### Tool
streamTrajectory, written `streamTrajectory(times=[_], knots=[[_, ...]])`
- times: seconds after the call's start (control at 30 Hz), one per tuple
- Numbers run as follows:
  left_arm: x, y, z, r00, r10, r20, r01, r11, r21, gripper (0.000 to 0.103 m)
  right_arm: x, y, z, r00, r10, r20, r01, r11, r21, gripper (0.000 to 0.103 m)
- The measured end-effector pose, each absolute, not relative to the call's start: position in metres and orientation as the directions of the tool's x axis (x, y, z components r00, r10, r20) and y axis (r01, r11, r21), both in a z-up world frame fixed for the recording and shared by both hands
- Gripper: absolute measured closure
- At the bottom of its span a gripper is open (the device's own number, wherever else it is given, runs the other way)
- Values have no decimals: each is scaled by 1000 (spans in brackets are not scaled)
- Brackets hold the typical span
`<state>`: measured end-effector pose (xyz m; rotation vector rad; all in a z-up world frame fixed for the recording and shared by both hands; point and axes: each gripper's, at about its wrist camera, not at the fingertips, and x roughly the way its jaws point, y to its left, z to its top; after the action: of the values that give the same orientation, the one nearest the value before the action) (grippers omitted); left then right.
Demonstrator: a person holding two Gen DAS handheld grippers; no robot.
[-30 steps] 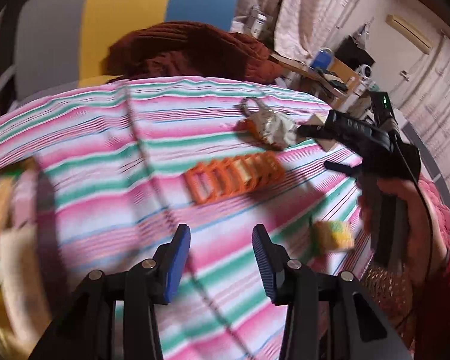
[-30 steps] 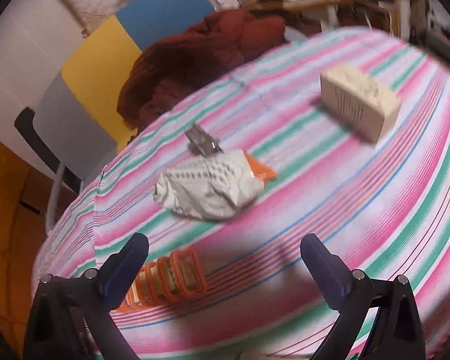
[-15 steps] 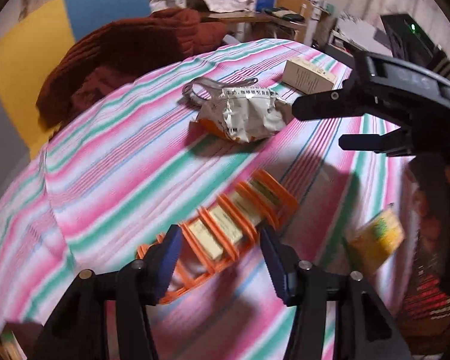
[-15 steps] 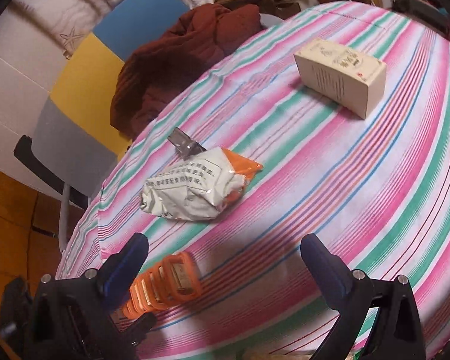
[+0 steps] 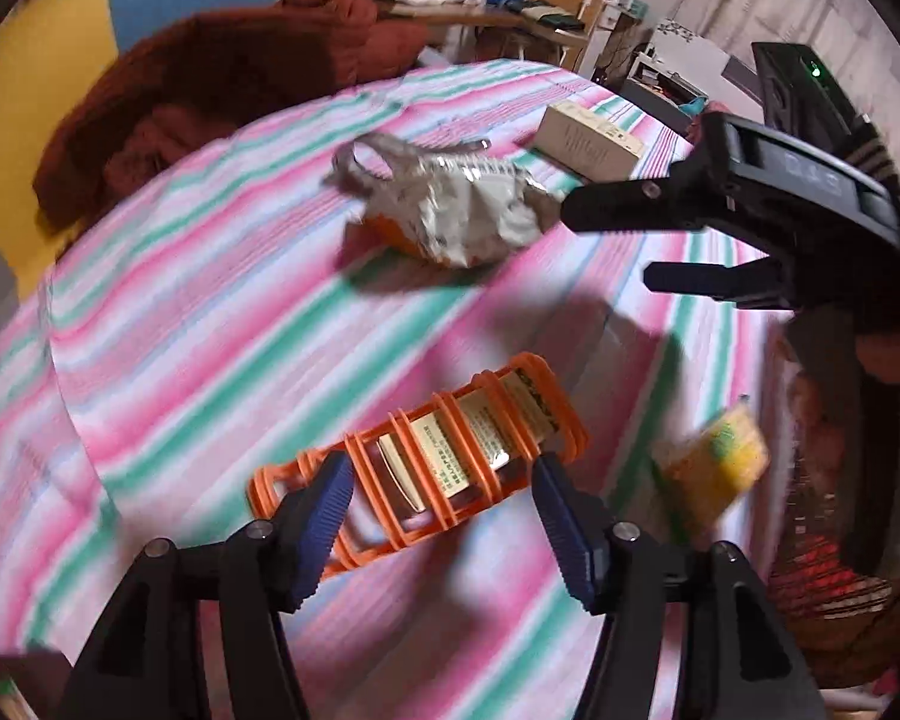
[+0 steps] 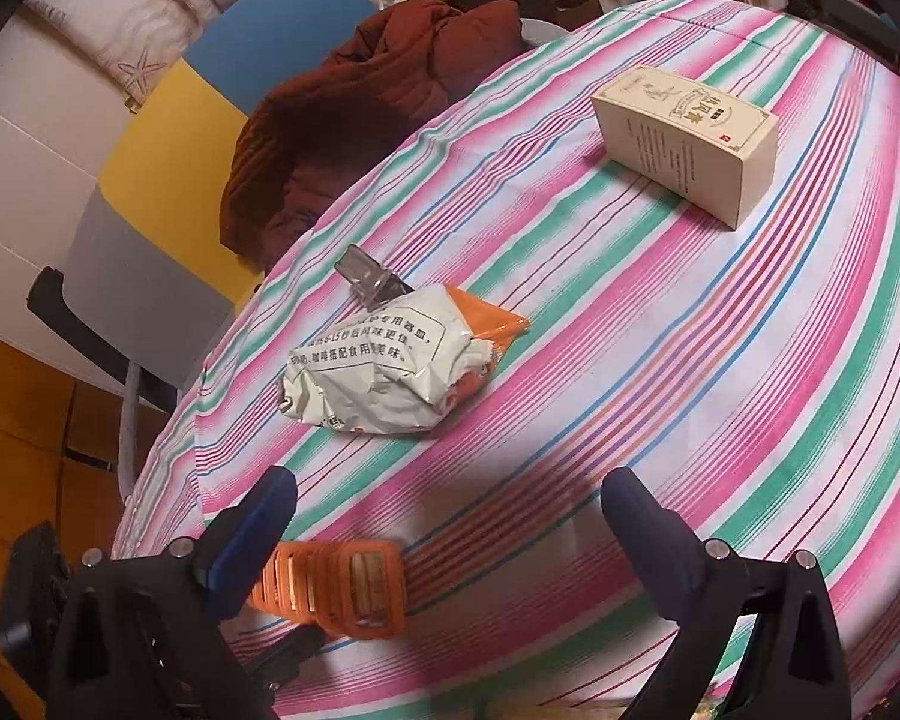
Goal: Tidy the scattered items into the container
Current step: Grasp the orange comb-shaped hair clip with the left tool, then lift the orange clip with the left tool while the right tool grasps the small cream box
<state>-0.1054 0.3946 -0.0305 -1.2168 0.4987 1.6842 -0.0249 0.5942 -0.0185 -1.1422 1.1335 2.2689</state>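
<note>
An orange ribbed holder [image 5: 426,456] with cards inside lies on the striped tablecloth, just ahead of and partly between the fingers of my left gripper [image 5: 441,504], which is open around it without touching. The holder also shows in the right wrist view [image 6: 336,588]. A crumpled white and orange snack bag [image 6: 390,372] lies mid-table, seen too in the left wrist view [image 5: 450,210]. A cream box [image 6: 684,138] stands at the far right. A yellow-green packet [image 5: 714,468] lies right of the holder. My right gripper [image 6: 450,516] is open and empty above the table. No container is clearly in view.
A dark red jacket [image 6: 354,102] hangs over a blue, yellow and grey chair [image 6: 168,138] behind the table. A clear clip [image 6: 366,276] lies beside the bag. The right gripper [image 5: 720,228] hovers at the right in the left wrist view. The table edge curves away on the left.
My left gripper has moved forward and down to the orange holder, which now sits between its fingers. My right gripper has drifted slightly toward the table and stays open.
</note>
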Motion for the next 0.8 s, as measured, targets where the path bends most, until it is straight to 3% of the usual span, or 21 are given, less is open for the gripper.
streamTrajectory(times=[0.13, 0.27, 0.4, 0.6, 0.7, 0.8], knots=[[-79, 381, -32, 86, 446, -891, -846, -440, -302, 40, -24, 595, -19, -615, -45, -788, -610, -606, 511, 1], [-63, 361, -26, 94, 482, -871, -830, -446, -336, 40, -22, 594, -17, -620, -46, -783, -605, -606, 516, 1], [-73, 340, -25, 93, 536, -839, -716, -550, -430, 40, -24, 592, -17, -618, -53, -785, -599, -614, 514, 1], [-74, 346, -45, 224, 589, -776, -531, -594, -604, 40, -33, 579, -16, -603, -84, -794, -556, -669, 493, 1], [-81, 352, -46, 212, 601, -770, -512, -603, -612, 40, -33, 579, -17, -597, -77, -798, -558, -675, 482, 1], [-109, 344, -36, 66, 594, -802, -514, -668, -537, 41, -30, 582, -19, -603, -79, -794, -567, -658, 496, 1]])
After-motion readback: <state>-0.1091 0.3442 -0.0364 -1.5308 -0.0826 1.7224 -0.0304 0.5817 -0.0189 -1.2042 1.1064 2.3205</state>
